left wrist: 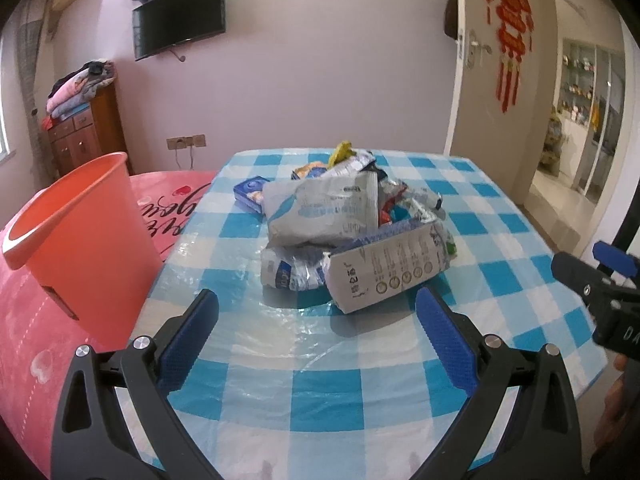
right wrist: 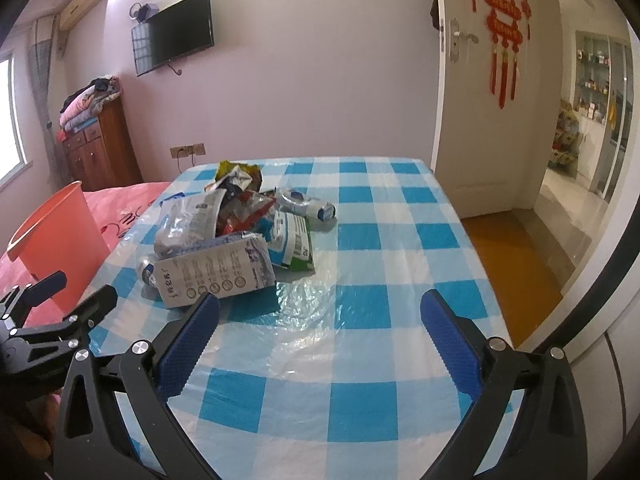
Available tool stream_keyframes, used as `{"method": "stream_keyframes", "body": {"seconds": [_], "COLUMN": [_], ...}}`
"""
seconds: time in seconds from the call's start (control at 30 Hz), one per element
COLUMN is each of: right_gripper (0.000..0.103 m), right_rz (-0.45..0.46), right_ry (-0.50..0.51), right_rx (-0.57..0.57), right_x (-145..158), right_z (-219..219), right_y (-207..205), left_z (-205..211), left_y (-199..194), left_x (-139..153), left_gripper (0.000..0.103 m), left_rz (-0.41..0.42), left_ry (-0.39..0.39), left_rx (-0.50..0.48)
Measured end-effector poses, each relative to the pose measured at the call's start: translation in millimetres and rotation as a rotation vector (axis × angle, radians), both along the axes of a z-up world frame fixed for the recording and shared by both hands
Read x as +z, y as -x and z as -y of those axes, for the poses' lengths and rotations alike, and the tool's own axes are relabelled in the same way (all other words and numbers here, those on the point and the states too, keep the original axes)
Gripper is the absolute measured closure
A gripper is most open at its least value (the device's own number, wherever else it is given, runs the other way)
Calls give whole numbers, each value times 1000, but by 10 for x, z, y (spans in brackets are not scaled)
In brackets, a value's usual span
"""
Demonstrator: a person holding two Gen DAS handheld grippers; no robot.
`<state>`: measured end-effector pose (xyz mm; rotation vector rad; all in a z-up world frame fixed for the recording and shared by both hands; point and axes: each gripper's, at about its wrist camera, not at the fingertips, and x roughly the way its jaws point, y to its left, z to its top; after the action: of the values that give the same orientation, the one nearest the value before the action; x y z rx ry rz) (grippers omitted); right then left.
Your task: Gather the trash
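One heap of trash (left wrist: 352, 224) near the middle-left of the tabletop (left wrist: 500, 288) – crumpled wrappers, pouches and cartons piled on one another. Countable in it: one grey carton (left wrist: 390, 268) lying on its side at the near edge, one large silver pouch (left wrist: 320, 210) above it, one crushed bottle (left wrist: 288, 272) underneath, one blue box (left wrist: 250, 194) at the far left, one yellow wrapper (left wrist: 340, 152) on top; the rest too tangled to count.

One orange bucket (left wrist: 80, 236) just left of the tabletop, standing on a pink bed (left wrist: 24, 320), empty as far as visible.

Left tongs (left wrist: 316, 340) spread wide, holding nothing, pointed at the carton. Right tongs (right wrist: 320, 340) likewise spread and empty – aimed at bare cloth to the right of the heap.

Left wrist view alone: the blue box and the bucket's inside. Right wrist view alone: a second bottle (right wrist: 306, 206) lying at the heap's far right, a white-and-green pouch (right wrist: 294, 246) beside the carton, and an orange floor strip (right wrist: 512, 264) by the door.

Tabletop covered in blue-and-white check cloth under clear plastic. Around it: pale walls, one wall-mounted television (left wrist: 180, 16), one wooden dresser (left wrist: 86, 132) stacked with folded bedding, one white door (right wrist: 492, 92) with a red hanging ornament (right wrist: 500, 20).
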<state>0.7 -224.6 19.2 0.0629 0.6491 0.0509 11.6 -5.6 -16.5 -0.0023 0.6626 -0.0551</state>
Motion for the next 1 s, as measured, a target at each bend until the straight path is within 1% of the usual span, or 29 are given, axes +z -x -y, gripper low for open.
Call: {"method": "stream_keyframes", "body": {"seconds": [0.1, 0.13, 0.2, 0.33, 0.47, 0.57, 0.7, 0.8, 0.87, 0.9, 1.0], "right_gripper": [4, 4, 4, 4, 4, 4, 4, 4, 4, 4, 4], "right_rz": [-40, -51, -77, -121, -149, -168, -193, -211, -221, -224, -235], "right_ry": [-32, -41, -57, -99, -142, -170, -206, -232, -241, -245, -283], "right_rx": [2, 3, 4, 5, 5, 9, 21, 35, 49, 56, 79], "right_x": [-80, -106, -178, -298, -371, -412, -465, -493, -500, -505, -501], "right_z": [57, 78, 127, 235, 351, 433, 498, 509, 495, 487, 480], "right_y": [-75, -100, -153, -248, -342, -414, -533, -634, -713, -750, -897], "left_z": [38, 44, 69, 178, 293, 409, 644, 794, 886, 917, 987], "left_y": [-63, -78, -105, -172, -266, -359, -453, -484, -523, -534, -592], "left_x": [-92, -117, -164, -239, -296, -359, -447, -525, -572, -589, -628], "left_gripper": [4, 4, 4, 4, 4, 4, 4, 4, 4, 4, 4], "left_rz": [-8, -16, -1, 38, 37, 55, 112, 152, 169, 175, 182], "left_ry": [-28, -25, -43, -146, -216, -321, -513, -629, -685, -700, -723], "left_rx": [-31, -48, -94, -190, -293, -336, -371, -407, -424, -430, -440]}}
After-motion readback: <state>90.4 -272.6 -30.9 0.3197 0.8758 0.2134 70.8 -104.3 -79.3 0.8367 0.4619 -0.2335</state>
